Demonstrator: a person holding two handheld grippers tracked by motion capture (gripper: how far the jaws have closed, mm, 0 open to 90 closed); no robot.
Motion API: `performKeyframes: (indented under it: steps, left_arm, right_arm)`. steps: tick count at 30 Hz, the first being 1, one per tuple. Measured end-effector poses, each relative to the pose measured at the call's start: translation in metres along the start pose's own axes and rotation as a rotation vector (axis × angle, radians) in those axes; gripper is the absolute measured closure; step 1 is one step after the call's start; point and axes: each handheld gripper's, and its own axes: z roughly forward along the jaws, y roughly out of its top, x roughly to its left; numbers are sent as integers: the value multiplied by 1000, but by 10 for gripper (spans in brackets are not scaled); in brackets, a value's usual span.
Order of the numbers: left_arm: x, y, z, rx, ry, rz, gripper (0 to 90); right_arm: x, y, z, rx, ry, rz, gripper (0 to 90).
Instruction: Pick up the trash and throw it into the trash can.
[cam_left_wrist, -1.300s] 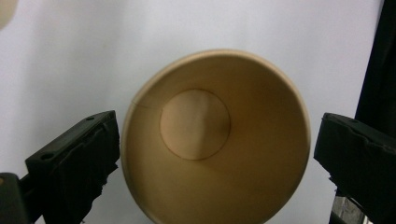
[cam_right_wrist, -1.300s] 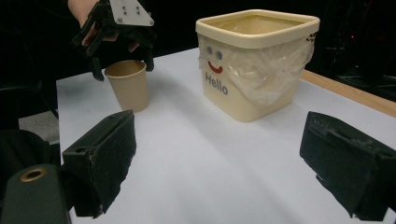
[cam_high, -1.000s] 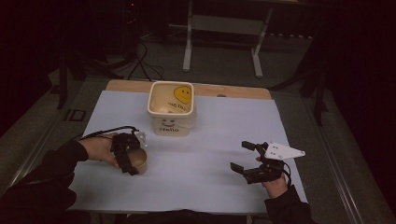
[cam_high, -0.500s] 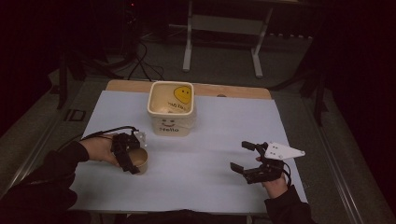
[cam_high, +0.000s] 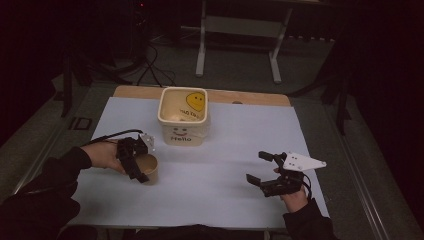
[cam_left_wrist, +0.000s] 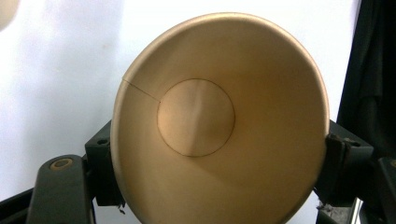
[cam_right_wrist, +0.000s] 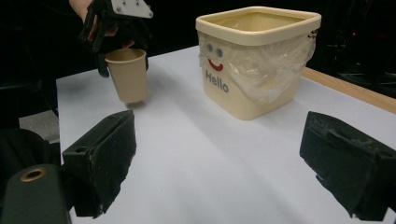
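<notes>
A tan paper cup sits at the table's left front, its mouth facing the left gripper view's camera. My left gripper comes down on it from above. Its jaws have just been closing and now press the cup's two sides. From the right gripper view the cup is slightly tilted, at or just above the sheet, under the left gripper. My right gripper rests at the right front, its jaws wide apart with nothing between them.
A cream square bin with a plastic liner, a smiley face and "Hello" on its wall stands at the back centre. A white sheet covers the table, whose wooden edge runs along the back. Dark floor and frame legs lie beyond.
The left gripper's jaws sit tighter against the cup than a second ago; hand and cup have barely shifted. The right gripper has not moved.
</notes>
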Motion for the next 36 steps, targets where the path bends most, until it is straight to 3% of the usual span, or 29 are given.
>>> performKeyframes:
  steps: [10, 25, 36]
  left_arm:
    - [-2, 8, -16, 26, 2, 12, 227]
    - [-6, 23, -40, 53, 38, 32, 227]
    - [-6, 36, -58, 49, 47, 58, 233]
  right_arm:
    - [0, 0, 0, 3, 1, 1, 105]
    - [-1, 0, 1, 4, 2, 8, 105]
    - [-1, -1, 1, 5, 3, 13, 105]
